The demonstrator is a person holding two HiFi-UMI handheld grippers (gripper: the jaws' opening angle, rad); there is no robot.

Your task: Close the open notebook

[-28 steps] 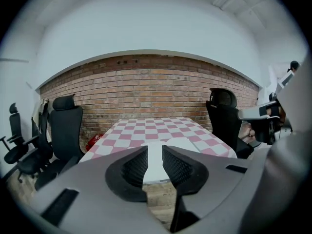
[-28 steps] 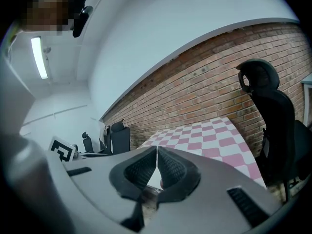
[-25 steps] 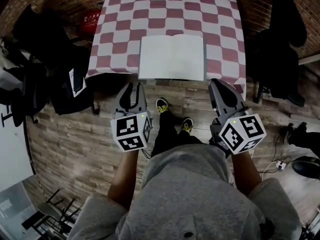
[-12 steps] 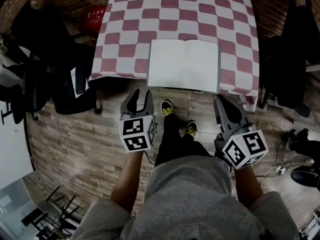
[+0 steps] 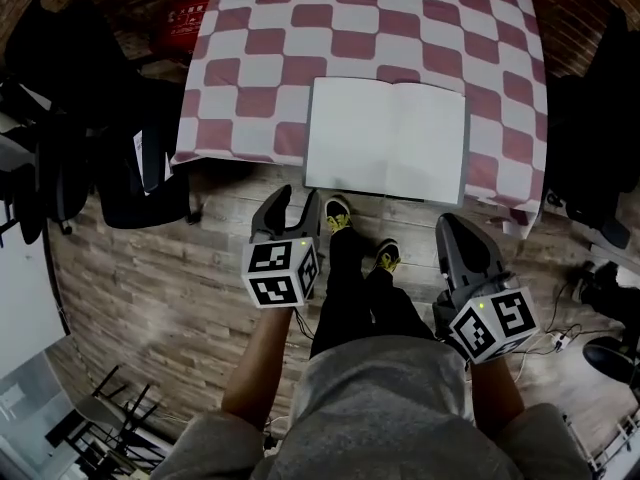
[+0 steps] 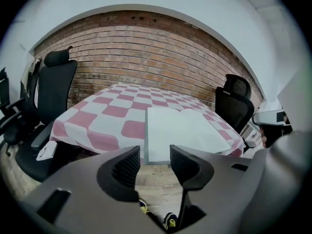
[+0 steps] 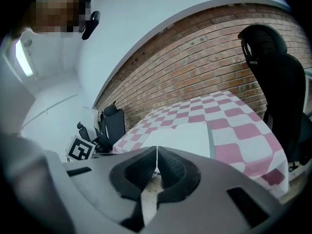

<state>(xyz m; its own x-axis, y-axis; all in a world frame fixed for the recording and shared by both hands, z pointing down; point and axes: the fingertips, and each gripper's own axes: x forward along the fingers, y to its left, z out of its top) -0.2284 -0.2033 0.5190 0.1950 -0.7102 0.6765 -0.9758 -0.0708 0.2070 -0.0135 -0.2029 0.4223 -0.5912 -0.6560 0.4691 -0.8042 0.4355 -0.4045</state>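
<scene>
An open white notebook (image 5: pixel 386 140) lies flat at the near edge of the red-and-white checked table (image 5: pixel 250 58); both gripper views show it too, as notebook (image 6: pixel 178 130) and notebook (image 7: pixel 187 136). My left gripper (image 5: pixel 293 198) hangs below the table's near edge, left of the notebook, its jaws opening with nothing between them. My right gripper (image 5: pixel 460 228) is lower right of the notebook, over the floor, shut and empty. In the left gripper view the gripper (image 6: pixel 155 164) shows a clear gap; in the right gripper view the gripper (image 7: pixel 156 165) has its pads meeting.
Black office chairs (image 5: pixel 90 138) stand left of the table and another chair (image 5: pixel 600 138) at its right. A red box (image 5: pixel 188 13) lies on the wooden floor at the table's far left. The person's shoes (image 5: pixel 340 215) are under the near edge. Cables (image 5: pixel 560 338) lie at the right.
Both grippers have sunk lower in the head view, away from the table's edge. The left gripper's jaws have spread apart. The notebook lies as before.
</scene>
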